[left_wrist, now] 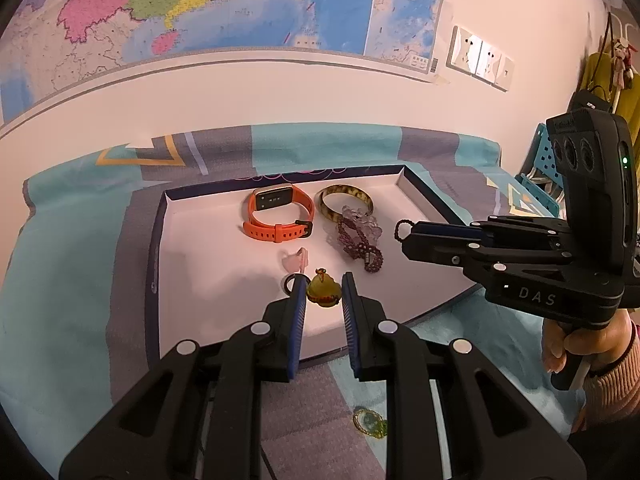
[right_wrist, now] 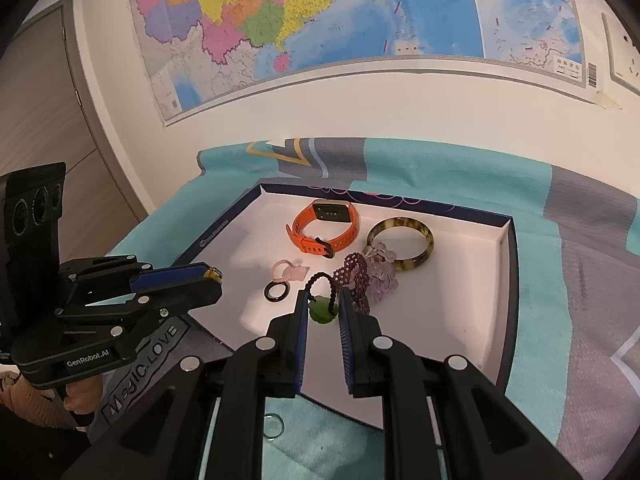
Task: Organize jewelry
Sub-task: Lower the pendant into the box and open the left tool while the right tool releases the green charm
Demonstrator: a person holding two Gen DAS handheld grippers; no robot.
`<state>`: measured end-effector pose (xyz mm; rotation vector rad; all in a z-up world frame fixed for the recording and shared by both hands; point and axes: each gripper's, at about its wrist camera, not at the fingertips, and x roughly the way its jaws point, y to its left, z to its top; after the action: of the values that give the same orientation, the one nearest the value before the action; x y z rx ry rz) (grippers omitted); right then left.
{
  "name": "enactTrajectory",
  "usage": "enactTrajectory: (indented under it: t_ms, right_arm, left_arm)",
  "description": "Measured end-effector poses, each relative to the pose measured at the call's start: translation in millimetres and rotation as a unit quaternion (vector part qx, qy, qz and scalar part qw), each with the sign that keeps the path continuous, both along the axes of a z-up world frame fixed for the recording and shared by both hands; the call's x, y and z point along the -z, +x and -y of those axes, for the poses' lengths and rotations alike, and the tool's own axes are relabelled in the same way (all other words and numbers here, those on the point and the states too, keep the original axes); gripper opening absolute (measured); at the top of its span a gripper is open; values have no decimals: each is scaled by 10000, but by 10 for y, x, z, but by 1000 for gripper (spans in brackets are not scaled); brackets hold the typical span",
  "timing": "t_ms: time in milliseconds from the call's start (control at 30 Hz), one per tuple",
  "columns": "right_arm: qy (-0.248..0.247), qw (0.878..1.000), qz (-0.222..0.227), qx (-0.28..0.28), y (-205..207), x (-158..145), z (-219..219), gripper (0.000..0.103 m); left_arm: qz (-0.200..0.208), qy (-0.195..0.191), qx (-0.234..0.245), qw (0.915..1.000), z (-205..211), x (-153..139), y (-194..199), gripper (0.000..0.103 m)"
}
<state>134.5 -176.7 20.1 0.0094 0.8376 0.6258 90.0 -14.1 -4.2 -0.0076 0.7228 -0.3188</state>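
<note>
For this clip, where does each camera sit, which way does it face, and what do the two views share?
Left wrist: rides the left gripper, facing tray and wall map; its fingers hold a yellow charm; right gripper and hand at right.
Right wrist: rides the right gripper, facing the same way; its fingers hold a green pendant; left gripper at left.
Shared: tray, orange watch, bangle.

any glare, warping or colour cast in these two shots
Left wrist view: warm pinkish cast, glare blows out the wall sockets, the map border bows. Right wrist view: whiter light, the tray walls curve, soft shadows on its floor, dark vignette corners.
</note>
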Motion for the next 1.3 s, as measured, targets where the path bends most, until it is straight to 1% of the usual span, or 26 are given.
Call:
enactTrajectory:
  t_ms: [667, 1300]
  right_arm:
    - [-71, 9997, -203, 65, 140, 163, -73, 14]
    - [-223, 9992, -328, 108, 247, 292, -204, 14]
  left_arm:
    - [-149, 138, -54, 9998, 65, 123, 166, 19]
    - [-349, 259, -205, 9988, 66, 266, 330, 19]
